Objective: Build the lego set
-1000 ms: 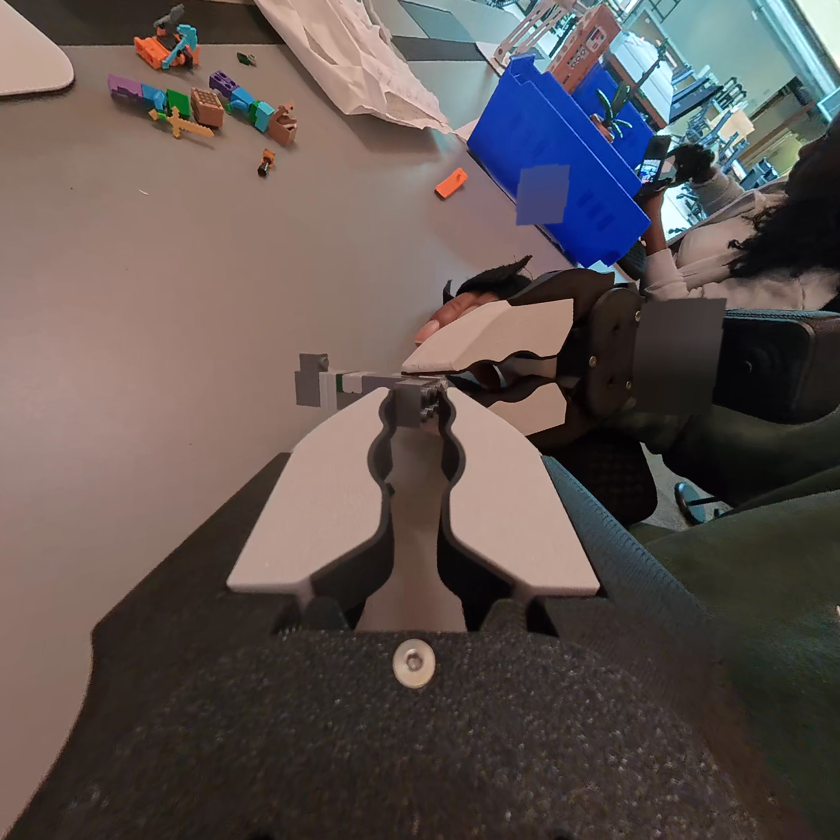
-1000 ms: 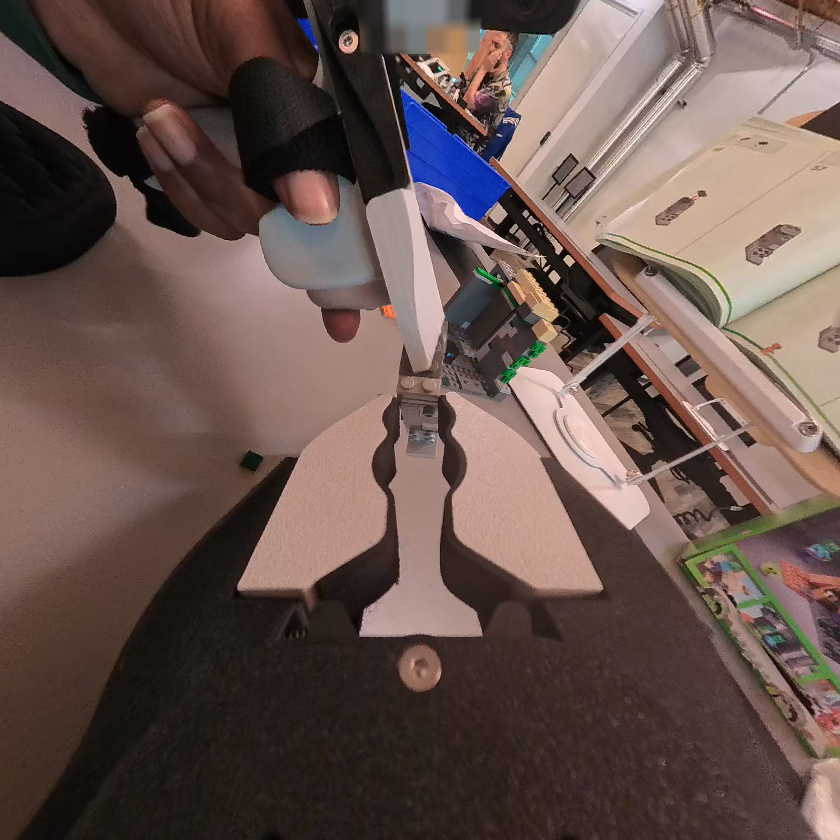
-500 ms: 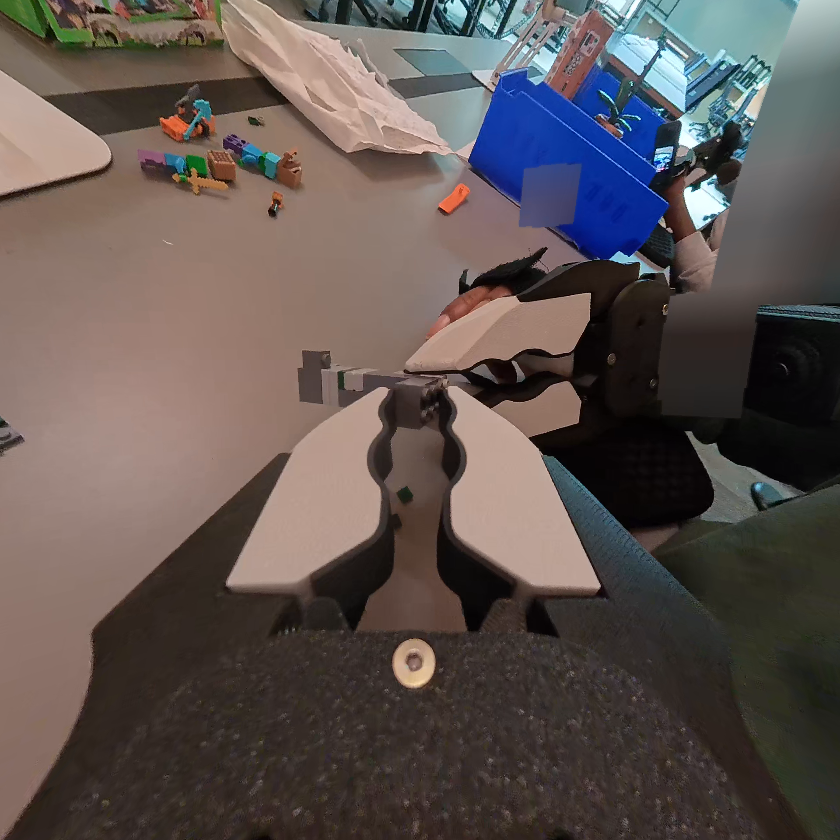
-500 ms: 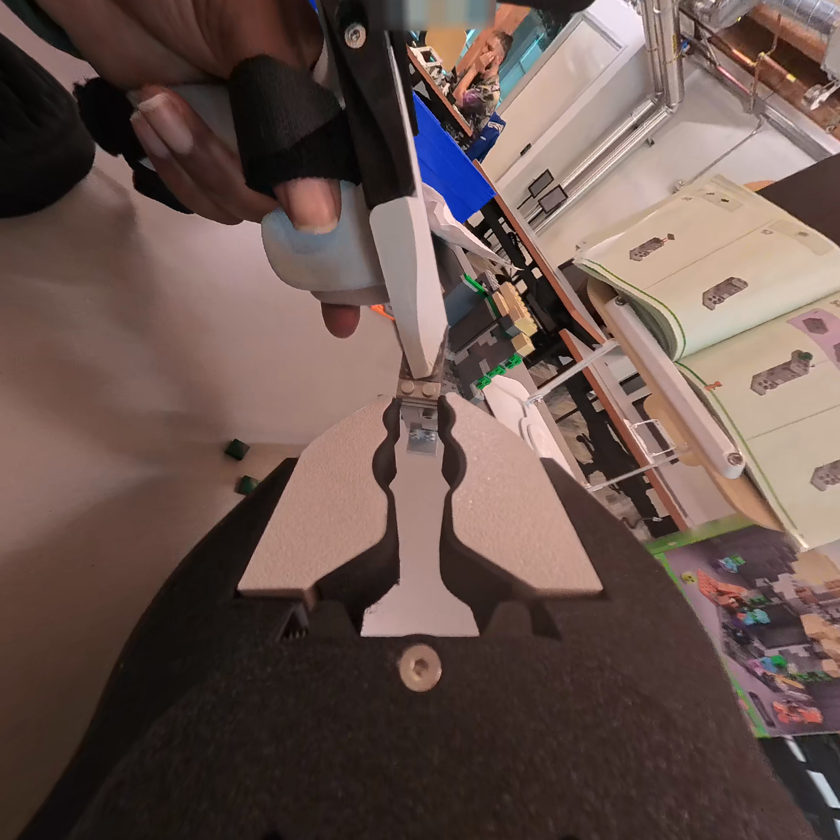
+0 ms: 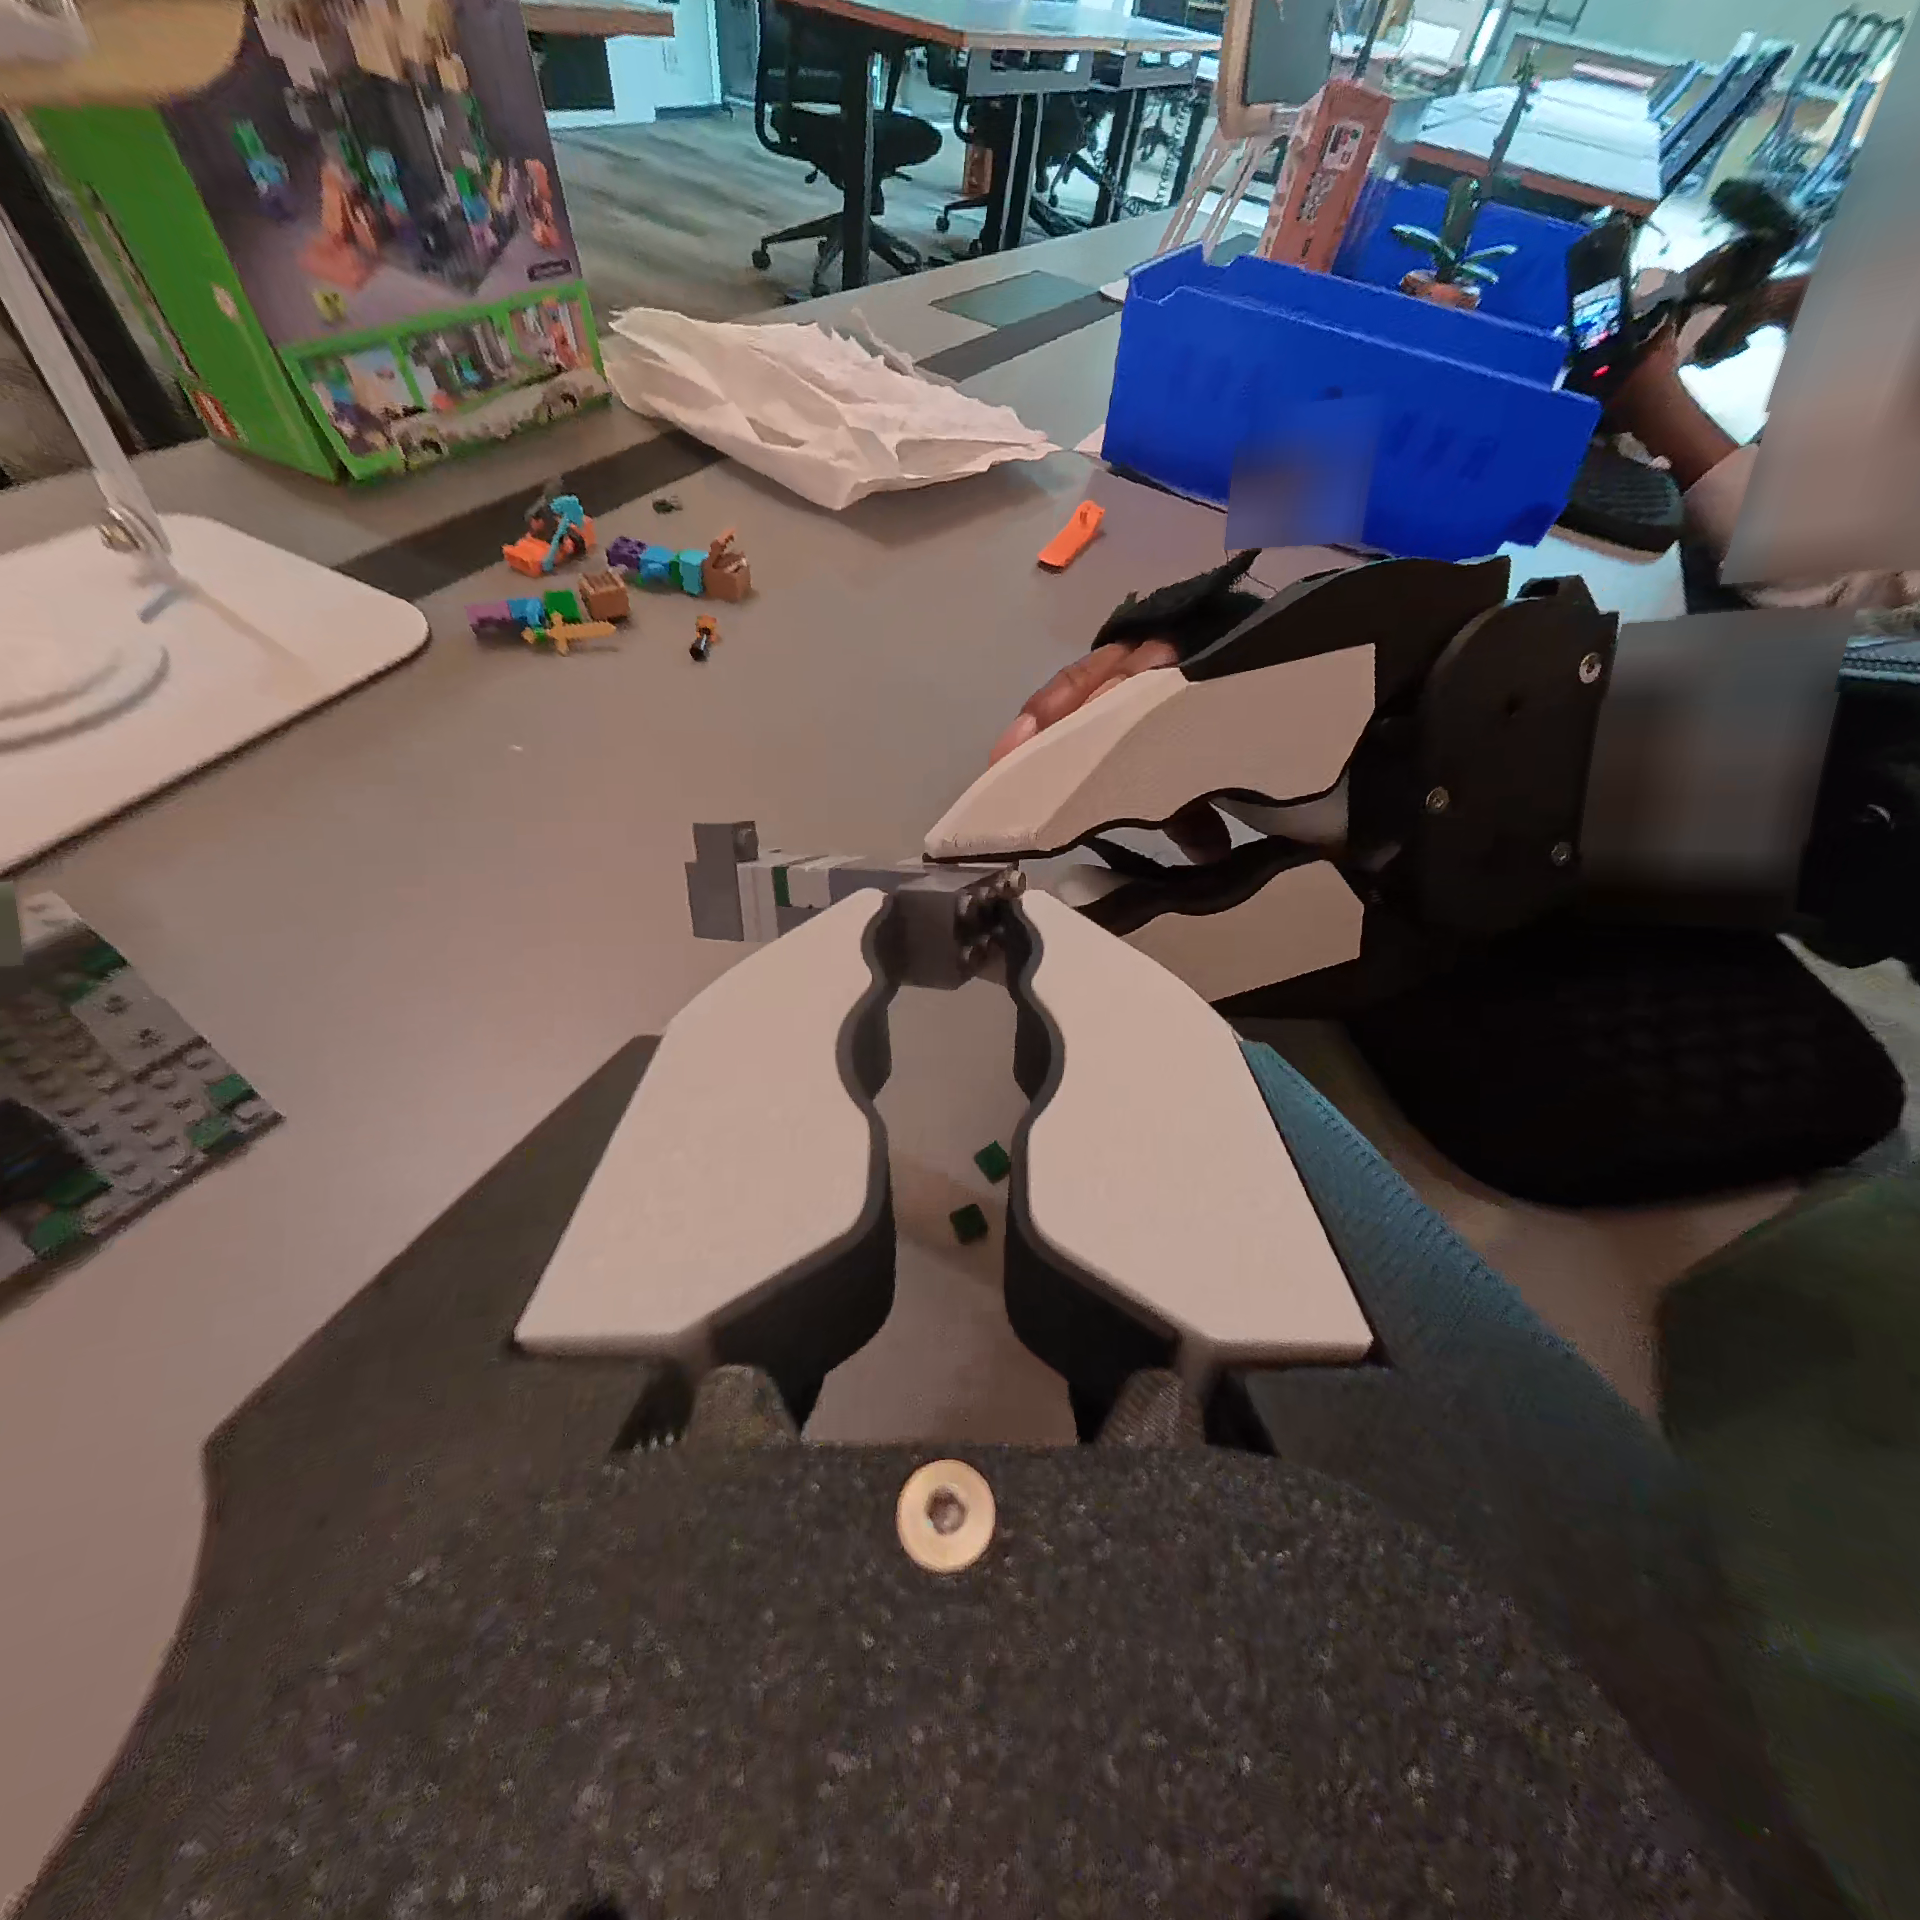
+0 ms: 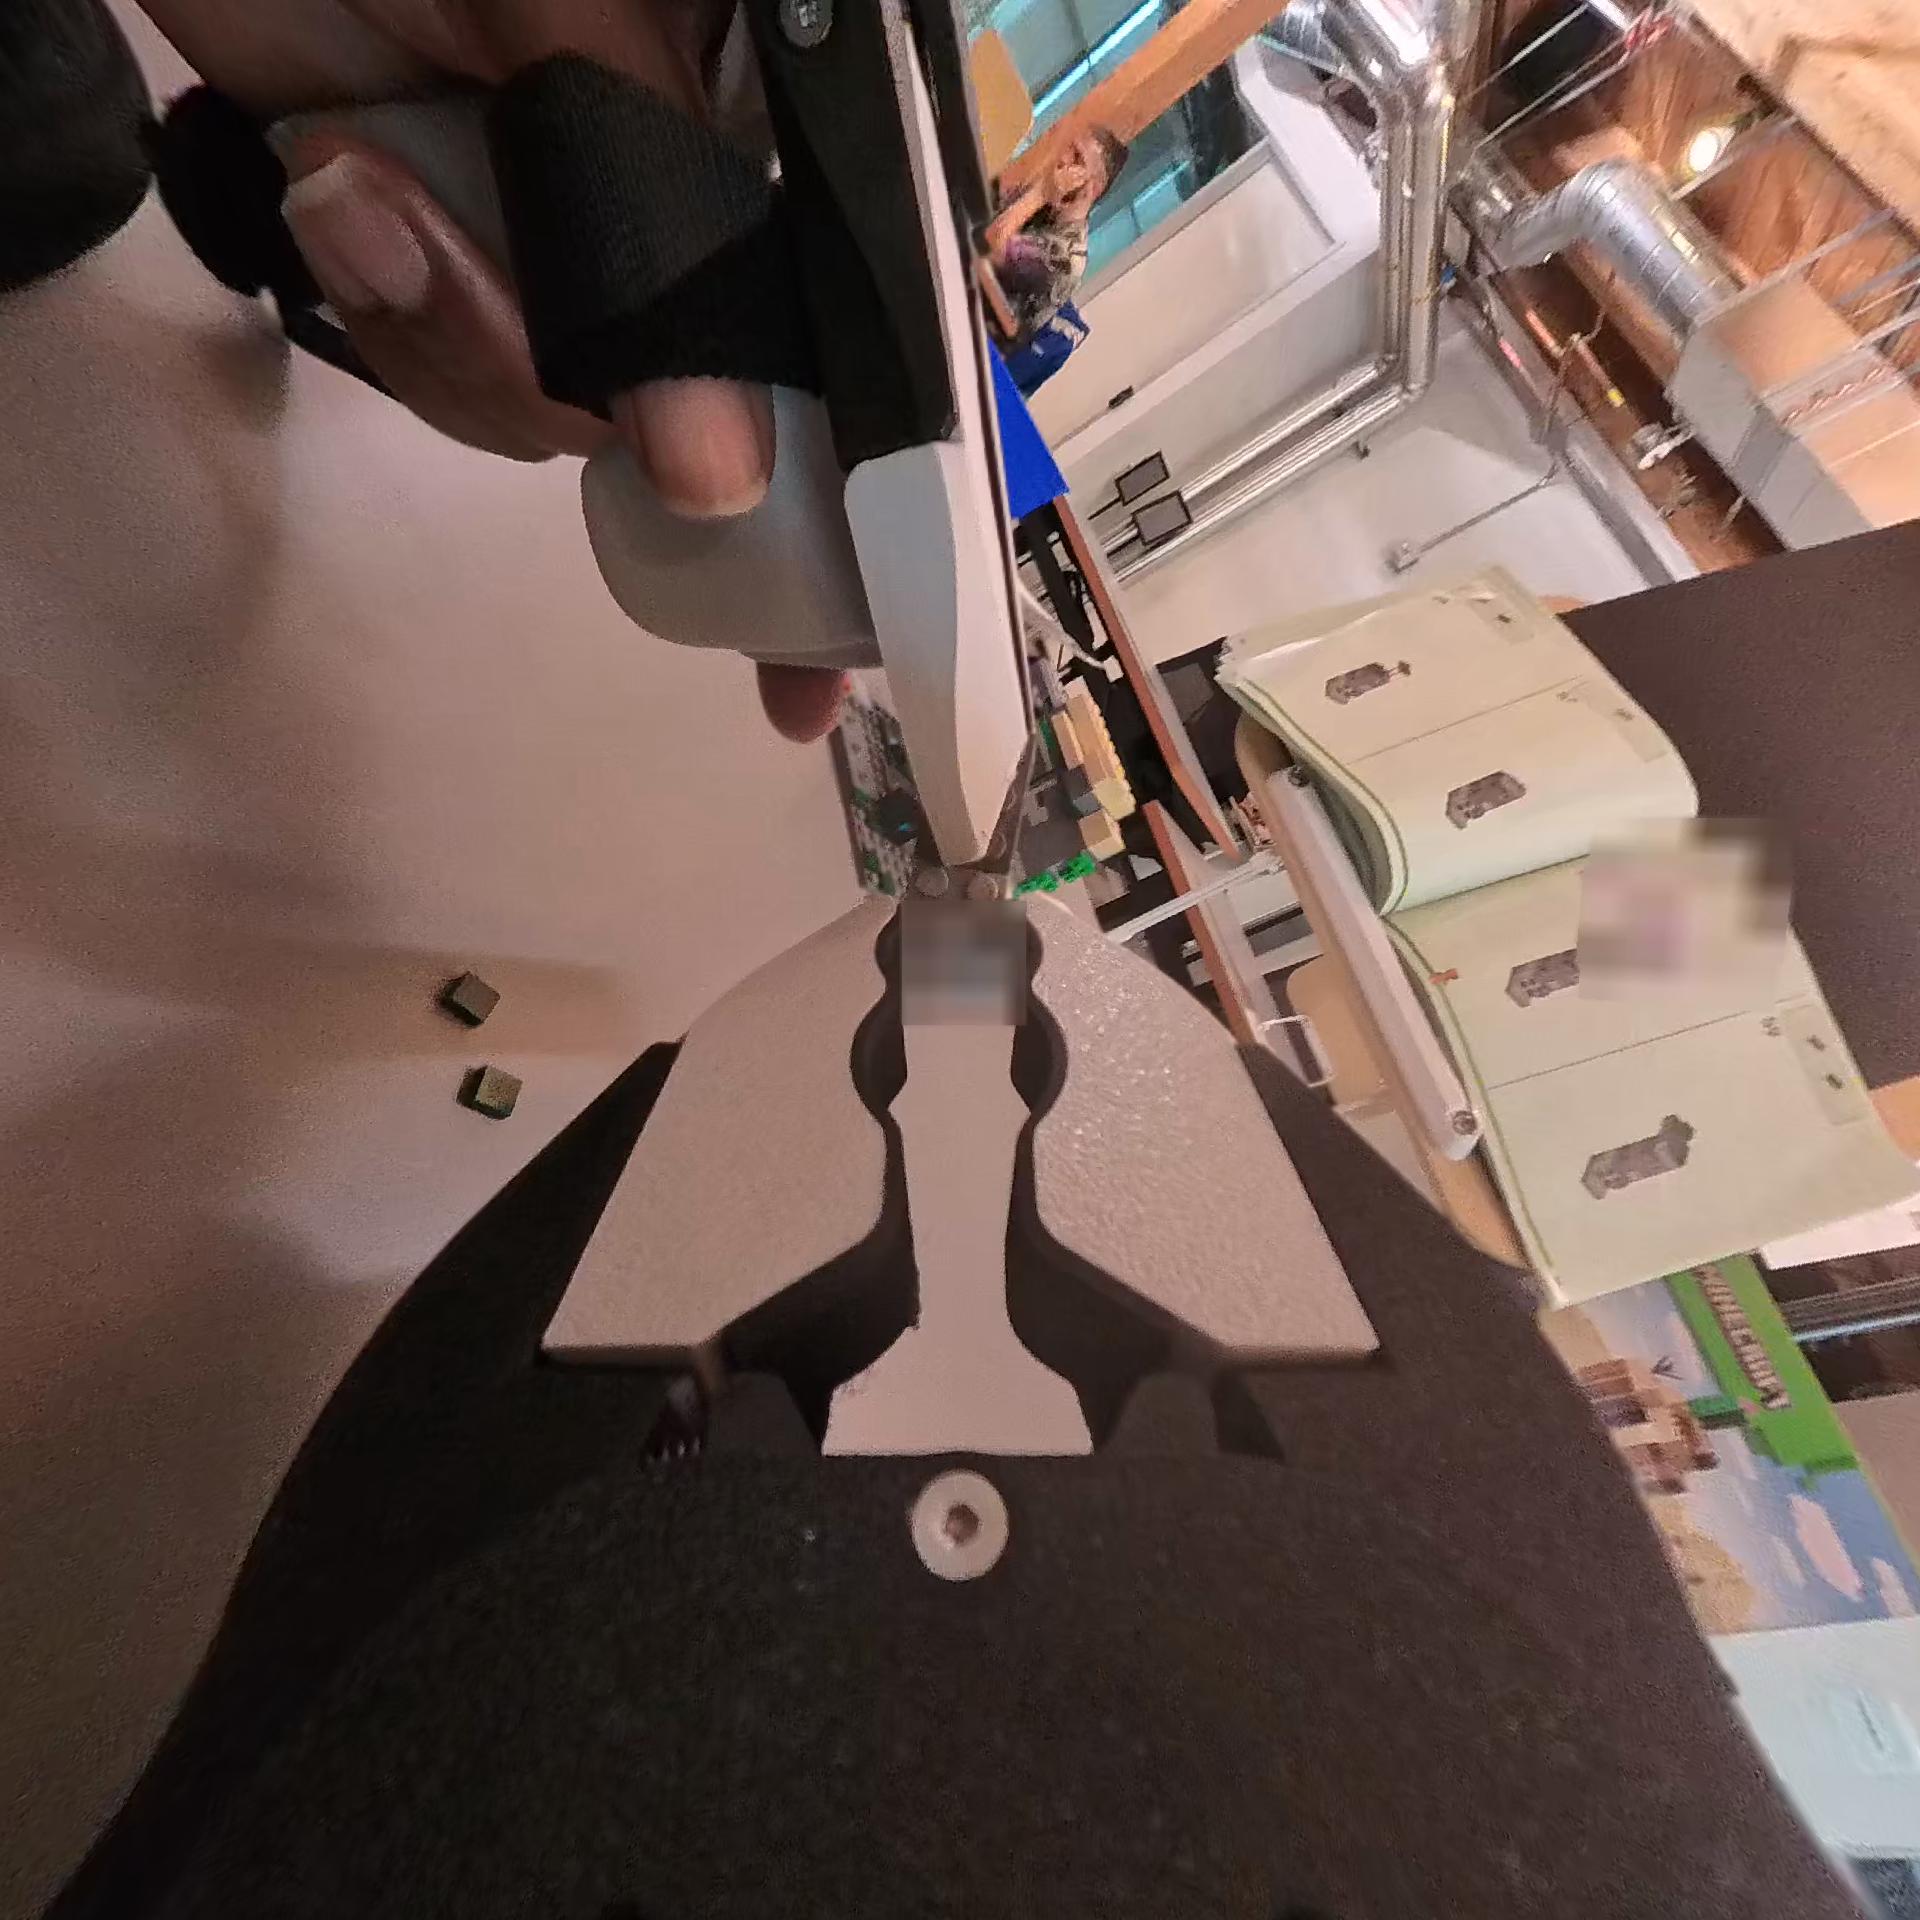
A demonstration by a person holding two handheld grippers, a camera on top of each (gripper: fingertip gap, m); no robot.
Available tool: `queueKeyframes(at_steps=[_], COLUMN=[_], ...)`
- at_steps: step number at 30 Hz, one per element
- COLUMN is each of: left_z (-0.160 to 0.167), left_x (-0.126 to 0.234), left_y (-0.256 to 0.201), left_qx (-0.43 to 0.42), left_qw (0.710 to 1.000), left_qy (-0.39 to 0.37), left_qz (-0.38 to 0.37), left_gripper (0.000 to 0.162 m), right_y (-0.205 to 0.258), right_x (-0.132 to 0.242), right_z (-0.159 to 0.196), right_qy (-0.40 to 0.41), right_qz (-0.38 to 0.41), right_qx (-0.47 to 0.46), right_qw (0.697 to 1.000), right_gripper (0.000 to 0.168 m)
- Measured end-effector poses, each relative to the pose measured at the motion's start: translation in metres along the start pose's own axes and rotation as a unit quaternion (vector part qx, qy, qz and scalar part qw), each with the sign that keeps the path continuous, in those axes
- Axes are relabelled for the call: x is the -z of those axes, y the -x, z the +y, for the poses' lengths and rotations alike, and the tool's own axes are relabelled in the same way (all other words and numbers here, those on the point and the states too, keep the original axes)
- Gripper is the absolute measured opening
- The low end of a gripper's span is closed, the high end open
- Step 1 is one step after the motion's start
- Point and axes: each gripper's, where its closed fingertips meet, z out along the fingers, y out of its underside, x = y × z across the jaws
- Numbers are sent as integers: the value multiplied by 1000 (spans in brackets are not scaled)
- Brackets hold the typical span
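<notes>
A small grey lego assembly (image 5: 774, 883) is held in the air above the grey table (image 5: 468, 935). My left gripper (image 5: 945, 925) is shut on its dark grey studded end. My right gripper (image 6: 961, 914) is shut on the same assembly; a blur patch covers the held part in the right wrist view. In the left wrist view the right gripper (image 5: 987, 857) comes in from the right and clamps the piece just above my left fingertips. Two small dark green pieces (image 5: 992, 1158) lie on the table below; they also show in the right wrist view (image 6: 468, 1000).
A grey studded build (image 5: 104, 1091) sits at the left. Loose minifigure parts (image 5: 613, 582), an orange tool (image 5: 1070, 520), a crumpled white bag (image 5: 810, 405), a green lego box (image 5: 395, 260) and a blue bin (image 5: 1351, 416) stand farther back. An open instruction book (image 6: 1507, 883) is on a stand. The grippers are tip to tip, or close to it.
Both grippers have turned and tilted together with the grey assembly held between them. The two green pieces, the lego box and the studded build have come into view.
</notes>
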Motion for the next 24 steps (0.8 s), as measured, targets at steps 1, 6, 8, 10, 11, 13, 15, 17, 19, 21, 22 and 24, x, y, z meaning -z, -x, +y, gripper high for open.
queueKeyframes(at_steps=[1,6,8,10,11,13,15,17,19,21,22,24], left_z=[-1,-2,-1,1,2,2,3,9,15,17,18,22], left_x=[1,5,6,6,6,8,10,9,8,7,7,6], left_y=[0,0,-1,-3,-2,0,3,5,1,-2,-4,-6], left_qx=[-11,-28,-31,-40,-43,-44,-43,-33,-18,-25,-32,-38], left_qw=[1000,999,999,999,999,999,999,998,997,995,994,992], left_qy=[2,0,1,9,16,17,27,46,57,60,61,71], left_qz=[-6,-17,-14,-8,-7,-3,5,26,57,75,82,95], left_gripper=[20,26,29,38,44,54,68,86,97,102,102,97], right_y=[-1,-1,-1,-1,-1,1,4,8,14,19,22,25], right_x=[0,1,1,2,2,2,2,2,3,5,5,7], right_z=[-2,-7,-8,-8,-8,-8,-8,-11,-15,-19,-22,-26], right_qy=[-4,-15,-19,-23,-25,-27,-32,-42,-52,-65,-72,-83], right_qz=[2,7,9,11,12,11,6,0,-10,-20,-24,-28], right_qx=[4,13,19,26,30,41,55,66,77,90,94,101], right_qw=[1000,1000,1000,999,999,999,998,997,996,994,993,991], right_gripper=[16,16,16,16,16,16,16,16,16,16,16,16])
